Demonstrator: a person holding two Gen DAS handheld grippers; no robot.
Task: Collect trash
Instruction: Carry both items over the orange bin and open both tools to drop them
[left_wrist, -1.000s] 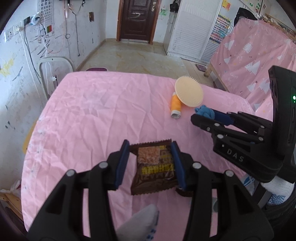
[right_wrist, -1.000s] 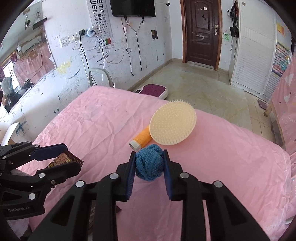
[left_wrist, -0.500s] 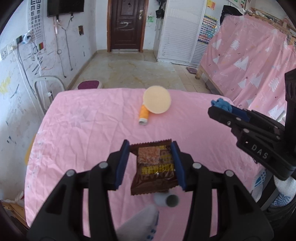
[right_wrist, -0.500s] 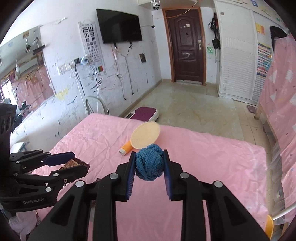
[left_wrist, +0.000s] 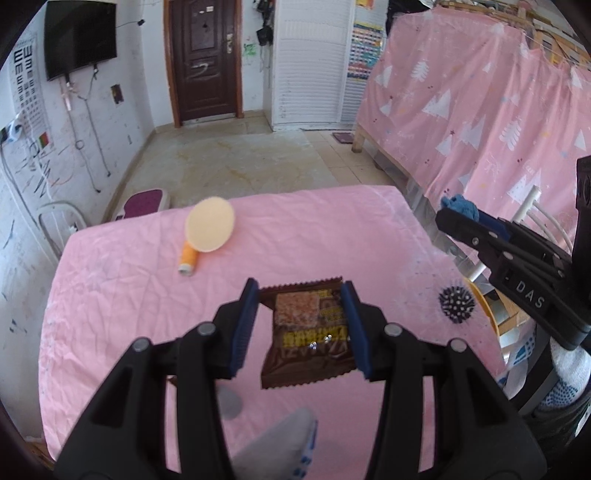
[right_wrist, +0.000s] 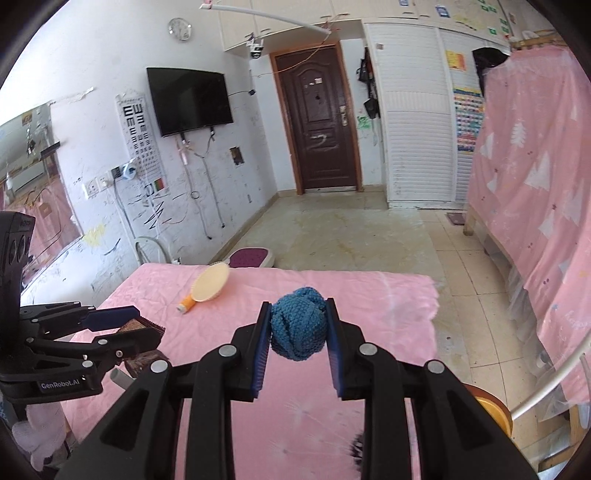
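Observation:
My left gripper (left_wrist: 299, 325) is shut on a brown snack wrapper (left_wrist: 308, 334), held flat above the pink-covered table (left_wrist: 122, 295). From the right wrist view the same left gripper (right_wrist: 147, 330) shows at the left with the wrapper (right_wrist: 138, 325) edge-on in it. A blue knitted ball (right_wrist: 298, 328) sits pinched in my right gripper (right_wrist: 297, 332), which is shut on it over the table (right_wrist: 369, 306). In the left wrist view the right gripper (left_wrist: 448, 212) reaches in from the right, the blue ball (left_wrist: 460, 206) at its tip.
A cream round brush with an orange handle (left_wrist: 208, 230) lies at the table's far side. A black spiky ball (left_wrist: 456, 304) rests near the right edge. A grey sock (left_wrist: 280, 446) lies at the near edge. An orange-rimmed container (right_wrist: 487, 406) stands off the right side.
Both grippers have drawn back from the brush and risen a little, each keeping its load. The right gripper has swung rightward; the black spiky ball has come into view.

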